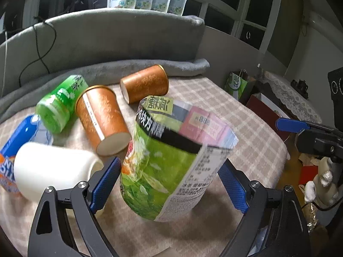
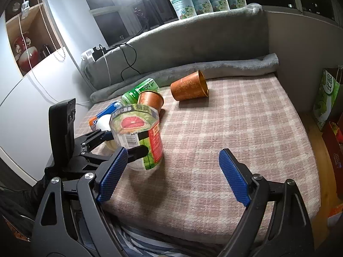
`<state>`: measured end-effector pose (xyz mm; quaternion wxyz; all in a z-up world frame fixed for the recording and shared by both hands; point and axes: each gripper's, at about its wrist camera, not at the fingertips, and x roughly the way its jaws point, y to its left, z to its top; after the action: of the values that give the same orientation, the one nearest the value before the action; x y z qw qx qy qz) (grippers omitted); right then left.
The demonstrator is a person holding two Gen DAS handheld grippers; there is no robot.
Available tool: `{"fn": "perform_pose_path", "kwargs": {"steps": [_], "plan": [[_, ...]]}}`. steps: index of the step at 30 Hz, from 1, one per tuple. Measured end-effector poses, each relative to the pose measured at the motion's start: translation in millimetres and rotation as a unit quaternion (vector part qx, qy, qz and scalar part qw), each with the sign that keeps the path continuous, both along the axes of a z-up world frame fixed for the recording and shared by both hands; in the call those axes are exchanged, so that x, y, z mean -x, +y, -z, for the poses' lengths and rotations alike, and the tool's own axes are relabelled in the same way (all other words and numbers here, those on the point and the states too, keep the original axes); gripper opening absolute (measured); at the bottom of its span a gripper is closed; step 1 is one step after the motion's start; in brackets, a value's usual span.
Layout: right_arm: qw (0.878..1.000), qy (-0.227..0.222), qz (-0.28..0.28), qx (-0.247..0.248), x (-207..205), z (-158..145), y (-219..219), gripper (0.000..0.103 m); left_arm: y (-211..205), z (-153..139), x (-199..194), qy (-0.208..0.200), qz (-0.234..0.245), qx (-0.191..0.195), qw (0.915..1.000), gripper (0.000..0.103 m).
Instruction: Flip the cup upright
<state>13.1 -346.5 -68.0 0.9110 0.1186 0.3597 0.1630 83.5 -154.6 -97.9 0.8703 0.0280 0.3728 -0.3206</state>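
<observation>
While the left claw (image 1: 169, 177) is spread around the green printed cup (image 1: 171, 162), its blue pads (image 1: 105, 182) are seen at either side of the cup's lower wall; whether they press the wall cannot be told. The cup is tilted, its sealed top leaning away from the camera, with its base low over the checked bed cover (image 1: 246, 128). The right claw (image 2: 171, 175) is held spread and empty above bare cover, well apart from the cup.

Left of the cup, the room is crowded by a white cup (image 1: 51, 169), two orange cups (image 1: 100, 117) lying on their sides, a green cup (image 1: 60, 105) and a blue-and-orange packet (image 1: 12, 150). To the right, open cover runs to the bed's edge (image 1: 280, 150).

From the right wrist view, the grapefruit picture on the cup's lid (image 2: 133, 124) and the left claw's black arm across the cup are shown; these are hidden in the left wrist view. The far orange cup's open mouth (image 2: 202, 83) is also seen there.
</observation>
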Motion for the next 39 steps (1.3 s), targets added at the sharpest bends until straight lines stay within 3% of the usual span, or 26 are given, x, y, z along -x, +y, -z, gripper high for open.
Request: {"fn": "perform_pose_path", "kwargs": {"steps": [12, 25, 36, 39], "plan": [[1.000, -0.003, -0.009, 0.007, 3.4, 0.0, 11.3, 0.089, 12.6, -6.3, 14.4, -0.012, -0.005, -0.010, 0.9999, 0.089], [0.999, 0.018, 0.017, 0.032, -6.5, 5.8, 23.1, 0.089, 33.0, -22.0, 31.5, -0.012, -0.013, 0.001, 0.9998, 0.091], [0.997, 0.006, 0.062, 0.052, -10.1, 2.5, 24.9, 0.090, 56.6, -46.4, 50.9, -0.052, -0.061, -0.012, 0.9967, 0.091], [0.996, 0.000, 0.066, 0.052, -9.9, 1.4, 26.0, 0.094, 65.0, -51.0, 54.0, -0.056, -0.079, -0.020, 0.9951, 0.091]]}}
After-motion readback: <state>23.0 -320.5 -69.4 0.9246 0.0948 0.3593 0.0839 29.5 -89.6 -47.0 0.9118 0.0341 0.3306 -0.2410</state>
